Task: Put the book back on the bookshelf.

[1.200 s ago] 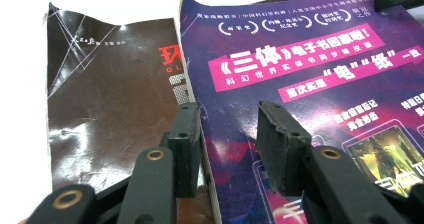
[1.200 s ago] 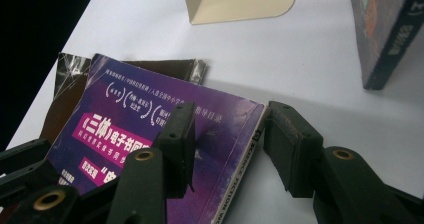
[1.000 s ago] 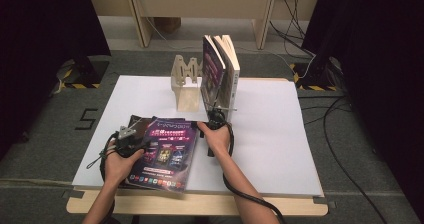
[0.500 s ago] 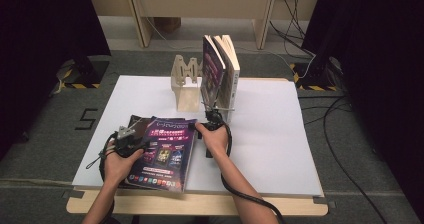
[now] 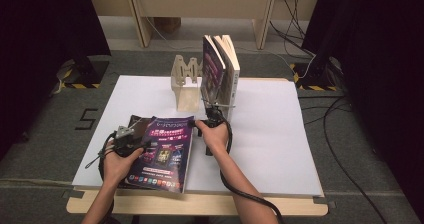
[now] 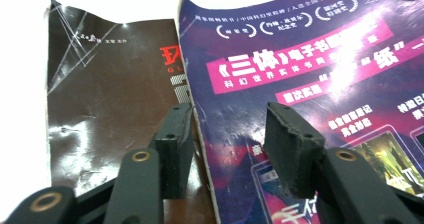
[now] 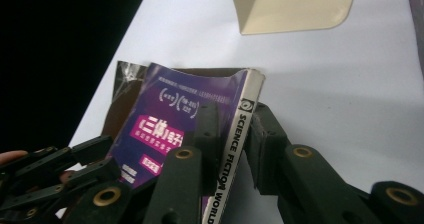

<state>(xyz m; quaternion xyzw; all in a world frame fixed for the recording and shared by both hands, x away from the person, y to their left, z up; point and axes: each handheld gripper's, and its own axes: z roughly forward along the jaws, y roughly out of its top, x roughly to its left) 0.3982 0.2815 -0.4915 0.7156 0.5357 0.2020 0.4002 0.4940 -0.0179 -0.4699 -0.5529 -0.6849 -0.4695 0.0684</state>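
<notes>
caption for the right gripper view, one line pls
Right hand-held gripper closing on the spine of a purple science-fiction magazine lying on the white table.

So on my worktop there's a beige bookend rack standing toward the far edge. Two books stand upright just right of the rack, touching it. Beyond the rack, past the worktop, are wooden legs, and cables trail on the floor off to its right.

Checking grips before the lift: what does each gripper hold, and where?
The right gripper clamps the purple magazine by its spine; the left gripper straddles its other edge, jaws just opened, not pressing.
</notes>
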